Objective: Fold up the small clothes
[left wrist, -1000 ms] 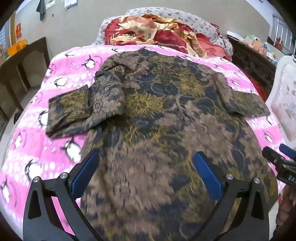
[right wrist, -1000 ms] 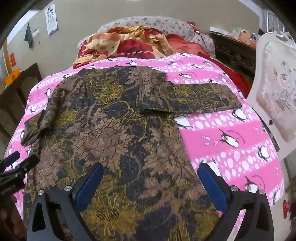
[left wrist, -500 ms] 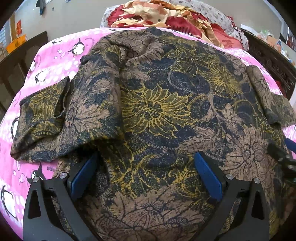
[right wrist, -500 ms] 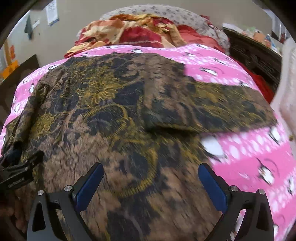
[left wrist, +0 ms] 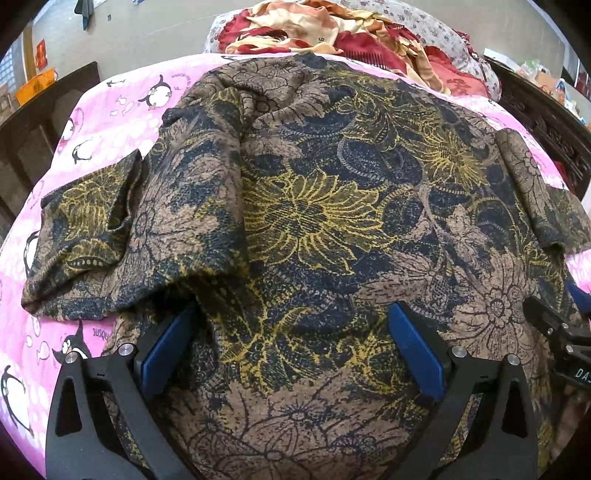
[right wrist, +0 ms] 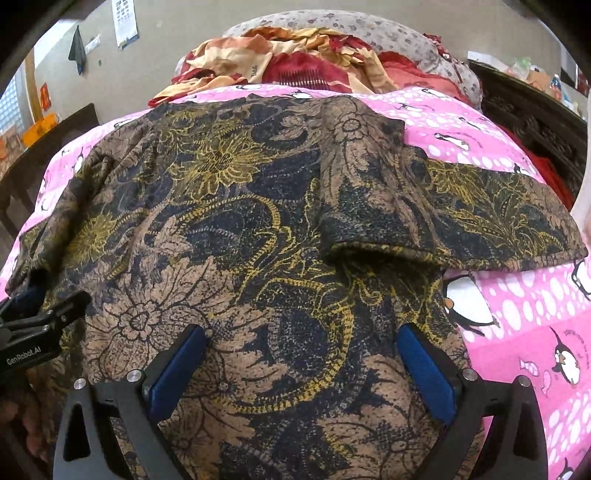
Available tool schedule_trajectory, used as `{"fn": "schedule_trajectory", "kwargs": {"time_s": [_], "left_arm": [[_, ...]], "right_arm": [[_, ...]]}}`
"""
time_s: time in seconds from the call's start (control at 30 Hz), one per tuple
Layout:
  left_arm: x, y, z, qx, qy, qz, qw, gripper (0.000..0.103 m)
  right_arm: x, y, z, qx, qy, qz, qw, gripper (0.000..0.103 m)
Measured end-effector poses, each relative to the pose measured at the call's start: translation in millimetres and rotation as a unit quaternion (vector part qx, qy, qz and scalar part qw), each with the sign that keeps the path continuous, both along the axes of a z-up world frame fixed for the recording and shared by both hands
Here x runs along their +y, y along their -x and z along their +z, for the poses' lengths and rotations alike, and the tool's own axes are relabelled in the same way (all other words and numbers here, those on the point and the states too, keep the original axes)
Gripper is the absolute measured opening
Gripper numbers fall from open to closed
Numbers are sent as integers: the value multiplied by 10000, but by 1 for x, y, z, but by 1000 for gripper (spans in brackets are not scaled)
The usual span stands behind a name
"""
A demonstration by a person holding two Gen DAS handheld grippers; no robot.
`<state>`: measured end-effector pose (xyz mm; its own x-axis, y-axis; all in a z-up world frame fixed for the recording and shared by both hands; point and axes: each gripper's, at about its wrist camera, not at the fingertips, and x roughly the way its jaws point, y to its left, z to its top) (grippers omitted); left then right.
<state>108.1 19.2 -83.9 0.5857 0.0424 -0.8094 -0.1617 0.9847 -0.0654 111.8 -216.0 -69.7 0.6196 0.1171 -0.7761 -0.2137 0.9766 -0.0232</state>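
Observation:
A brown, navy and yellow floral shirt [left wrist: 314, 221] lies spread flat on a pink penguin bedsheet [left wrist: 110, 107]; it also shows in the right wrist view [right wrist: 229, 229]. Its left sleeve [left wrist: 85, 236] is bunched and its right sleeve [right wrist: 491, 218] lies out to the side. My left gripper [left wrist: 291, 328] is open, low over the shirt's left part below the sleeve. My right gripper [right wrist: 301, 350] is open, low over the shirt's right part below the other sleeve. Each gripper shows at the edge of the other's view.
A red and cream crumpled blanket [left wrist: 332, 29] and a grey pillow [right wrist: 369, 33] lie at the head of the bed. Dark wooden furniture stands on the left [left wrist: 44, 110] and right [right wrist: 535, 122]. The pink sheet [right wrist: 535, 332] is bare right of the shirt.
Both grippers have moved forward and down over the shirt, from its lower hem to just below the sleeves. Both stay open. The shirt has not moved.

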Motion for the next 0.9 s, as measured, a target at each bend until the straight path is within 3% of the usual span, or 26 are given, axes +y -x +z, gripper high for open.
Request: {"fn": "schedule_trajectory", "kwargs": {"time_s": [0.9], "left_arm": [[4, -2, 7, -336, -15, 30, 9994, 103]], "right_arm": [[3, -2, -3, 31, 168, -18, 9999, 103]]}}
